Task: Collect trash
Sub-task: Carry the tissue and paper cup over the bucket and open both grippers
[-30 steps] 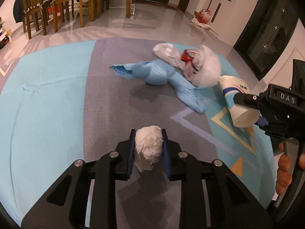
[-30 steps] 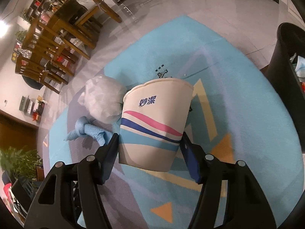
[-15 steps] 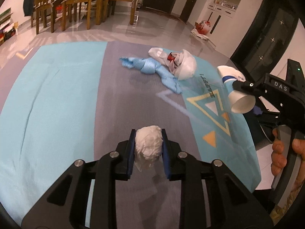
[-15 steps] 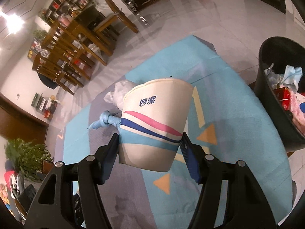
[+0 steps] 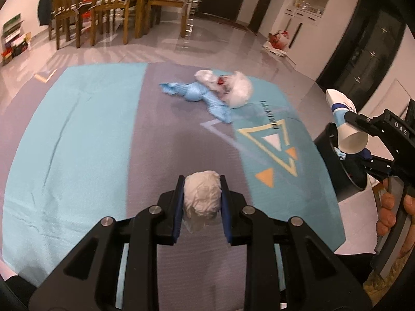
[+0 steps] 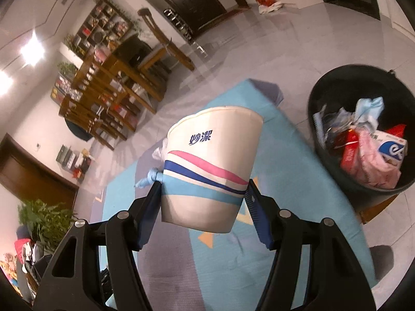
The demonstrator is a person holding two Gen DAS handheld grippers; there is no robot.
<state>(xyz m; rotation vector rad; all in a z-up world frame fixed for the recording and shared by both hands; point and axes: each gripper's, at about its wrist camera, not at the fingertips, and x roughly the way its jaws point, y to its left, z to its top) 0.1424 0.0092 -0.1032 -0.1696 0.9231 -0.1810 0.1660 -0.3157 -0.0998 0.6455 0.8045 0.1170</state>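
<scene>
My left gripper (image 5: 201, 197) is shut on a crumpled white paper ball (image 5: 202, 194) and holds it above the rug. My right gripper (image 6: 205, 197) is shut on a white paper cup (image 6: 210, 165) with pink and blue stripes; the cup also shows in the left wrist view (image 5: 346, 127), held beside the black trash bin (image 5: 337, 165). In the right wrist view the bin (image 6: 321, 103) stands to the right of the cup, holding wrappers and tissue. A blue cloth (image 5: 199, 94) and a white plastic bag (image 5: 237, 88) lie on the rug's far part.
A teal and grey rug (image 5: 77, 140) covers the floor. Wooden dining chairs and a table (image 5: 98, 7) stand at the back left. A red and white bag (image 5: 278, 39) lies by the far wall. A potted plant (image 6: 44, 223) is at the left.
Both grippers have risen and pulled back from the floor. The right gripper with the cup has moved toward the bin, which has come fully into view.
</scene>
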